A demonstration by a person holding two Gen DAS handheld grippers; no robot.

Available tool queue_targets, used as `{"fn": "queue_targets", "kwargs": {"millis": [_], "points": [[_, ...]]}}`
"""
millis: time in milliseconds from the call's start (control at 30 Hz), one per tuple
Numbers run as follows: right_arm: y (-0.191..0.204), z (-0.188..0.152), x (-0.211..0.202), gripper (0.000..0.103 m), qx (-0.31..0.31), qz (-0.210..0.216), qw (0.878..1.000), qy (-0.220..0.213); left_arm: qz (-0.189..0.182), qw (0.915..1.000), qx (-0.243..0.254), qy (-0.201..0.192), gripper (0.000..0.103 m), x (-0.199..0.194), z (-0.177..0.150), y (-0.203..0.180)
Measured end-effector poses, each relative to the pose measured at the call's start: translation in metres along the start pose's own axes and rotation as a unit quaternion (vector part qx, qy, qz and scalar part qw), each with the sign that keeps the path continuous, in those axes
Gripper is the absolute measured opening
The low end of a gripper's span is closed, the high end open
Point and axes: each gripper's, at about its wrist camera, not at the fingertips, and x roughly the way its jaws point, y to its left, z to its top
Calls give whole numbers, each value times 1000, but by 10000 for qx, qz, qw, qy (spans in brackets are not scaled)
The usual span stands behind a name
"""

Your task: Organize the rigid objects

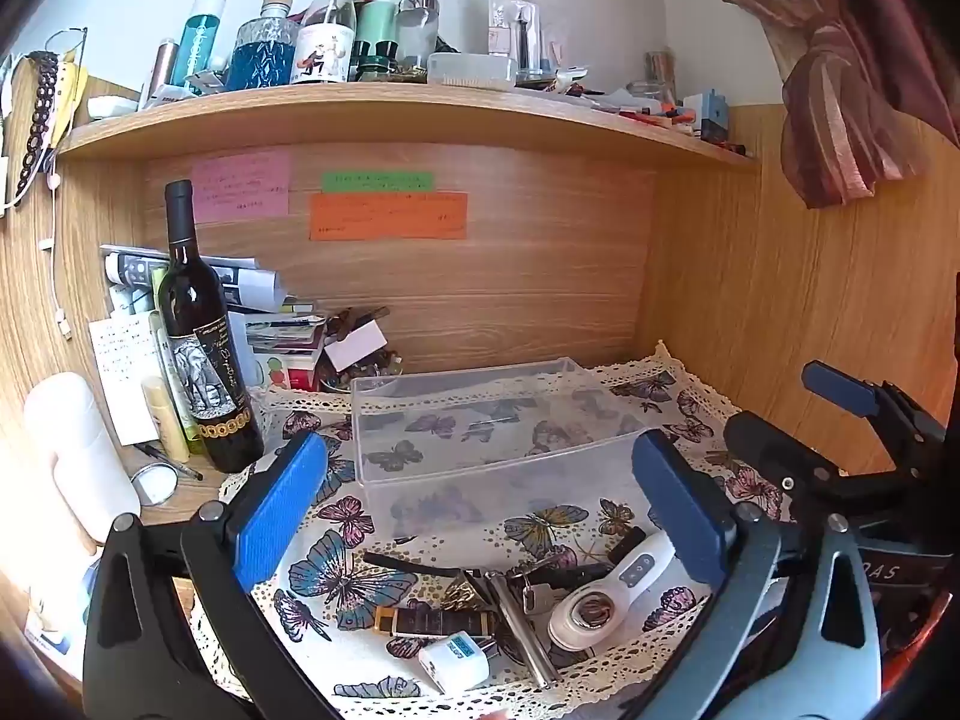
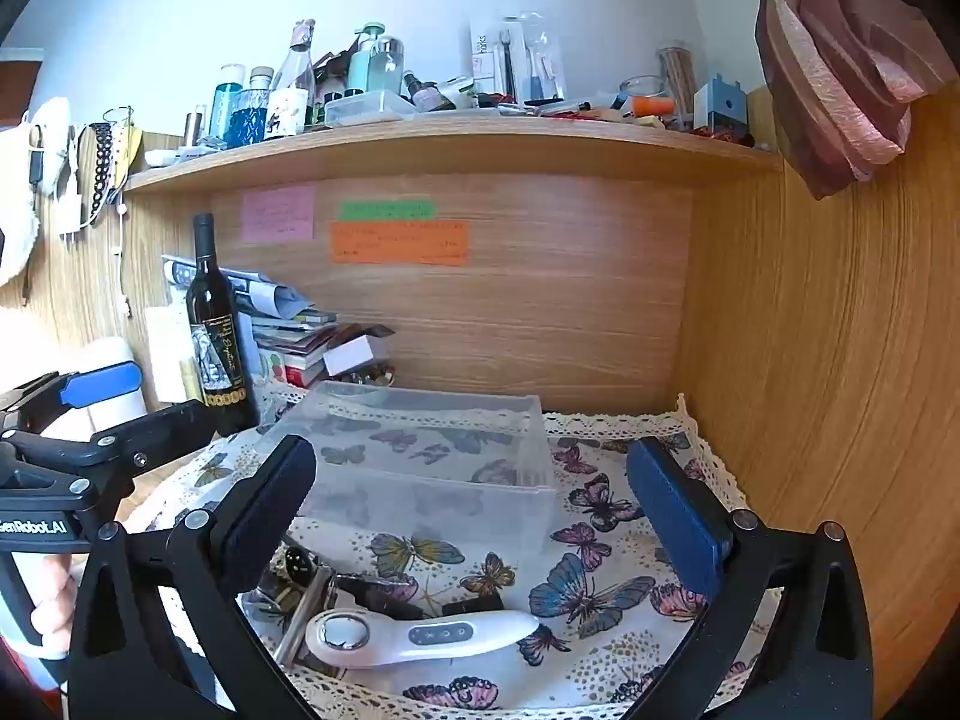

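- Your left gripper point(image 1: 480, 504) is wide open and holds nothing; it hangs over the butterfly cloth point(image 1: 336, 588), above the clutter.
- Your right gripper point(image 2: 474, 510) is just as wide and empty, poised above the white massager point(image 2: 420, 639).
- Beneath them lie the loose pieces: massager, metal bar point(image 1: 519, 630), keys point(image 1: 534, 594), dark tube point(image 1: 435, 623), white plug point(image 1: 456, 667).
- Just beyond stands the clear bin point(image 1: 480, 420), with nothing in it.
- Nothing looks sorted yet; every piece still has to go into the bin.
- The wine bottle point(image 1: 204, 348) stands left on the bench, well apart.
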Motion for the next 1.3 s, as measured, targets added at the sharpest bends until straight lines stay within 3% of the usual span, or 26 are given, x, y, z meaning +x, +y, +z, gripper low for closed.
{"fn": "queue_targets", "kwargs": {"millis": [1300], "points": [[-2, -1, 4, 103, 174, 26, 9998, -6, -66, 9998, 142, -75, 103, 2, 1, -5]]}}
